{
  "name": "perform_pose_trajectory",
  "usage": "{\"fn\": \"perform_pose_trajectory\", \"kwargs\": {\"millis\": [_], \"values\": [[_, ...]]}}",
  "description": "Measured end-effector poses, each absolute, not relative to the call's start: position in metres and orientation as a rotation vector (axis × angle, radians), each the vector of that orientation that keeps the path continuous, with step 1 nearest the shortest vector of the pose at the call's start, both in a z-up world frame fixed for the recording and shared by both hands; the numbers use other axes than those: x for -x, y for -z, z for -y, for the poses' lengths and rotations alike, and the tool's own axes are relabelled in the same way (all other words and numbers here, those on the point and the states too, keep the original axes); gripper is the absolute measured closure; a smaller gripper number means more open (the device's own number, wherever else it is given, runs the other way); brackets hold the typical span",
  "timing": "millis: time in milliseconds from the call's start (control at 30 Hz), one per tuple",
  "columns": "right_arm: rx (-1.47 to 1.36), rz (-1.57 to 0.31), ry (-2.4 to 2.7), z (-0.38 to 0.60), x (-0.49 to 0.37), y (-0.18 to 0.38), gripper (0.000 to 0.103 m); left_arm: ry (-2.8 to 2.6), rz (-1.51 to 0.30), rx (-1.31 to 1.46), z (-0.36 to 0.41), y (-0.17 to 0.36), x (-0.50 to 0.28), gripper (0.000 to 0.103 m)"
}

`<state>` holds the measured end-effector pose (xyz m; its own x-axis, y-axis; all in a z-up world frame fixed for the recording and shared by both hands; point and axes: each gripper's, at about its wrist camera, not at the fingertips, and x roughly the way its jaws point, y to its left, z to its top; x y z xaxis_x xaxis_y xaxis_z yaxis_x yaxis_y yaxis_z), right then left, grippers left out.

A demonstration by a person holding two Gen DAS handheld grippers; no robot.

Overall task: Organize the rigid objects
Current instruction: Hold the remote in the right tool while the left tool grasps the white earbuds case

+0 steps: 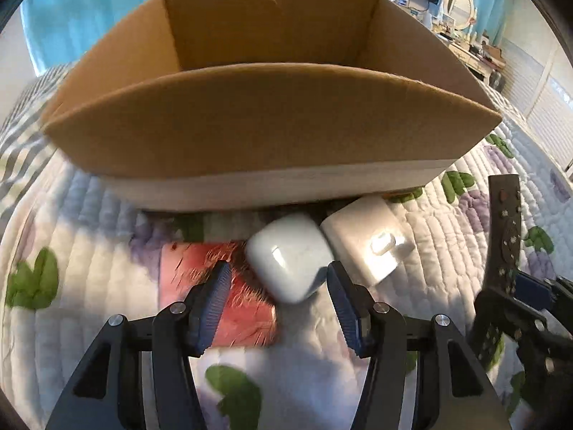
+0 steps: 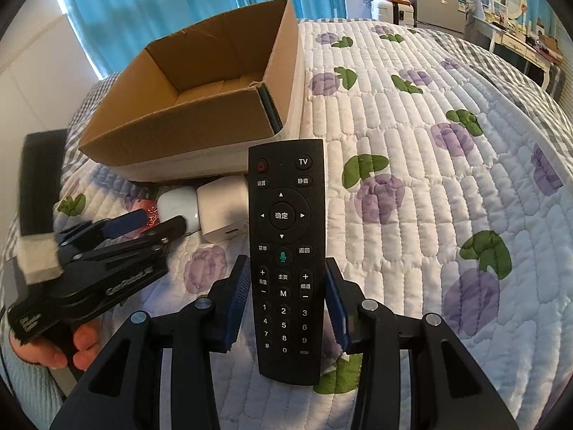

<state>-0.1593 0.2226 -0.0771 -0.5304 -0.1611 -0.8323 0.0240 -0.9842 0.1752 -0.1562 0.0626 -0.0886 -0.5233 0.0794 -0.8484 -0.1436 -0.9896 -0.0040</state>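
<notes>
Two grippers work over a quilted bedspread [image 2: 412, 165]. Left gripper [image 1: 277, 286] stands wide open around a white earbuds case [image 1: 288, 256], pads just beside it, gripping nothing. Right gripper [image 2: 286, 295] brackets a black TV remote [image 2: 284, 251], jaws apart with slim gaps. Both lie before the open cardboard box [image 1: 250, 125], beside a white charger [image 1: 365, 236].

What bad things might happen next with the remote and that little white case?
The remote sits between the right gripper's jaws, which look barely closed on it; lifted like this, it might slip or tip.

The left gripper is open around the white earbud case, which rests partly on a red card and is smooth and rounded, so it could squirt out.

The white charger touches the case and may get nudged.
</notes>
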Motion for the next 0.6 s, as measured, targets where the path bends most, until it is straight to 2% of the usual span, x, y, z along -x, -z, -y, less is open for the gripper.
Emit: {"fn": "perform_pose_trajectory", "kwargs": {"millis": [133,200,433,600], "values": [[-1.465,0.212,2.650,-0.222,0.160,0.078,0.063,-2.673,-0.302,1.438,-0.084,0.099,0.160,0.050],[-1.463,0.220,2.650,-0.223,0.160,0.078,0.063,-2.672,-0.347,1.428,-0.089,0.099,0.156,0.050],[-1.440,0.229,2.654,-0.225,0.154,0.072,0.063,-2.628,-0.276,1.401,-0.081,0.081,0.124,0.051],[-1.384,0.190,2.684,-0.223,0.144,0.050,0.065,-2.648,-0.187,1.344,-0.071,0.047,0.098,0.051]]}}
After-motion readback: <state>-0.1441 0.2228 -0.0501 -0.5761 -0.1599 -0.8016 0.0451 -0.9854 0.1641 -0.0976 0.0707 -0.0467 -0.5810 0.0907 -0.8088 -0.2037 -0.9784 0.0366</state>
